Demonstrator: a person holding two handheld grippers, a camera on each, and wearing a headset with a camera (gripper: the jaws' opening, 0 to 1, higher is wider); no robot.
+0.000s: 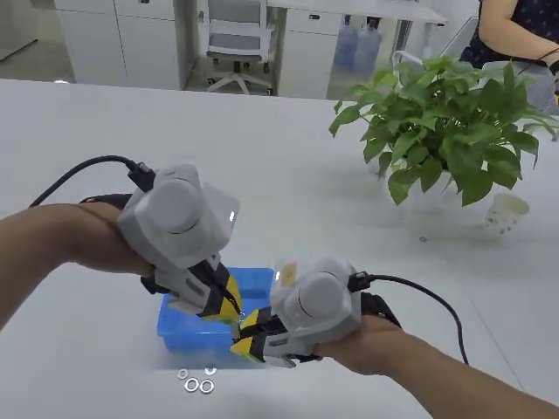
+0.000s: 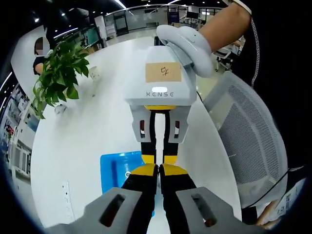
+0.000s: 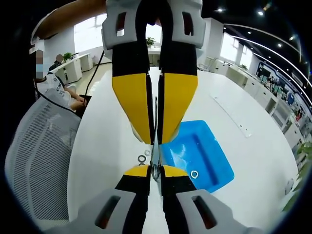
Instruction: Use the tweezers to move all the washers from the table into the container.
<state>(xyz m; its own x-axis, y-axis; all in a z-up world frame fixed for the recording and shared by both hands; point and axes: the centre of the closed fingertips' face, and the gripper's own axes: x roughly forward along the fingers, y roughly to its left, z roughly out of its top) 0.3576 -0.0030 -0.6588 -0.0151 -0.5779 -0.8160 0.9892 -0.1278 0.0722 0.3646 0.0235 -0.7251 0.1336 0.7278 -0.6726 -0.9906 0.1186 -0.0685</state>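
Observation:
Over the blue container (image 1: 183, 334) my two grippers meet tip to tip. The left gripper (image 1: 233, 315) comes from the upper left, the right gripper (image 1: 245, 331) from the lower right. In the right gripper view my right gripper (image 3: 156, 172) is shut on the thin metal tweezers (image 3: 156, 122), and the left gripper (image 3: 156, 140) closes on the same strip from above. One washer (image 3: 194, 174) lies inside the container (image 3: 204, 156). A few washers (image 1: 196, 381) rest on the white table (image 1: 288, 192) in front of the container, also seen as washers (image 3: 142, 158) beside the jaws.
A potted plant (image 1: 445, 131) and a paper cup (image 1: 507, 214) stand at the back right. Black cables (image 1: 79, 175) trail from both grippers. A person (image 1: 520, 30) sits at the far right, and an office chair (image 1: 236, 44) stands beyond the table.

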